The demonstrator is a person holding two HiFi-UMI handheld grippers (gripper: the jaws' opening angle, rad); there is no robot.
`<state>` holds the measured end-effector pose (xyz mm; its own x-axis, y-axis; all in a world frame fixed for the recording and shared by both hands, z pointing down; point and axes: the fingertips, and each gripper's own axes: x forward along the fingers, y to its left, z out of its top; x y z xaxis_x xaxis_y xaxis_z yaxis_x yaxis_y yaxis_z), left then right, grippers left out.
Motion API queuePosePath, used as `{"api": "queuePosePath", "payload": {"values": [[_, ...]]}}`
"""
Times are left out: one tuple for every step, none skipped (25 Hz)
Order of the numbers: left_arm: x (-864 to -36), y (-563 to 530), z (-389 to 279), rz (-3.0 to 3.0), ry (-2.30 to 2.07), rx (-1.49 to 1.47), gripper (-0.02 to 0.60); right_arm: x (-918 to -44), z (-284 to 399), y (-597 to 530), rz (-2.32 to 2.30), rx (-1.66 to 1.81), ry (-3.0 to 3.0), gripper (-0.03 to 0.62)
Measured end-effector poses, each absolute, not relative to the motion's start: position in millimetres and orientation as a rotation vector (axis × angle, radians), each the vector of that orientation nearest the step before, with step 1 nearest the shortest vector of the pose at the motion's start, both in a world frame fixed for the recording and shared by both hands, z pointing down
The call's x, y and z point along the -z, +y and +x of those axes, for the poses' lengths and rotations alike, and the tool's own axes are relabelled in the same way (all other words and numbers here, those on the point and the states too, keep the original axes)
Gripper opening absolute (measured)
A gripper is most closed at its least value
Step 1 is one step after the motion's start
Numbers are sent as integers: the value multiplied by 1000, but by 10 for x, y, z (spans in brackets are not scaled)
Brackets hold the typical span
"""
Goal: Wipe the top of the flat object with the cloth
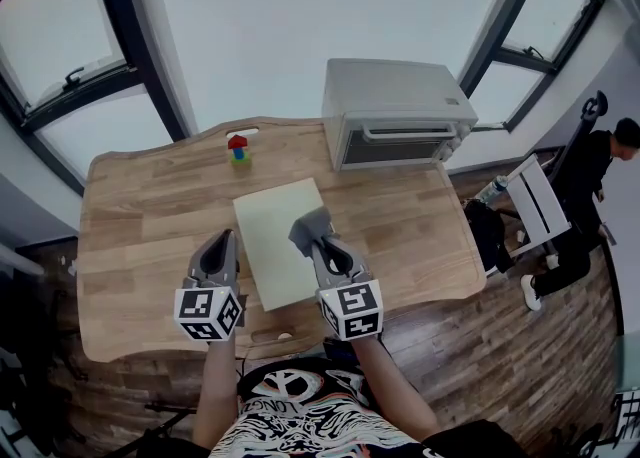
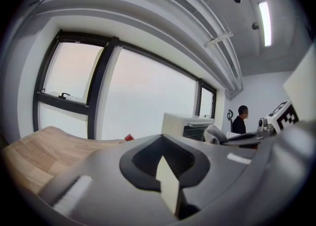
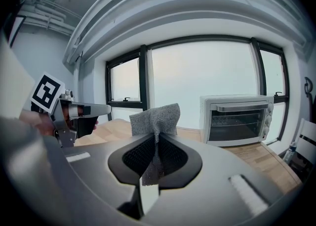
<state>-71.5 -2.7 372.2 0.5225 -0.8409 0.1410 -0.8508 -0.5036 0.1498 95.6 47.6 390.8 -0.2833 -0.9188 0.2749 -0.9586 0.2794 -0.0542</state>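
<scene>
Board [image 1: 278,246], pale & flat, lies mid-surface near the front edge, a bit skewed, long side running away from the person. Cloth [image 1: 308,225], grey mesh, is pinched in the right tongs [image 1: 320,246], which are clamped on it w/ a bunch sticking out past the tips. That's prob. so the soft wad, not the plastic, meets the board. It sits over the board's right half; can't tell if it touches.

Left tongs [image 1: 224,239] are closed tight w/ nothing in them, parked just beside the board's left edge. Looks like a brace vs. sliding, tho contact w/ the board isn't clear.

Room: the surface [image 1: 130,206] is bare wood left & right of the board, so strokes can overrun those edges. Far end is tighter, w/ a small red/blue toy [image 1: 238,149] near the far left corner & an oven [image 1: 395,111] behind on the right. Front edge is close to the person, so little room to pull back.
</scene>
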Motion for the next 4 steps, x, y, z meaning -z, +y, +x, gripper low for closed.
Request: {"api": "queuePosePath", "payload": {"values": [[-3723,-16,-713,2562,-1444,-75,57,-3914,952,485,1750,-313,-2356,21],[-3726,-4,-714,2562,-1446,-76,57,-3923,944,495,1747,-316,-2358,21],[-3729,8,-719,2561,-1449,-78,57,-3934,933,503,1744,-320,-2359,21],[-3732,19,-725,2561,-1453,-80,57,-3944,921,511,1739,-324,-2361,21]]}}
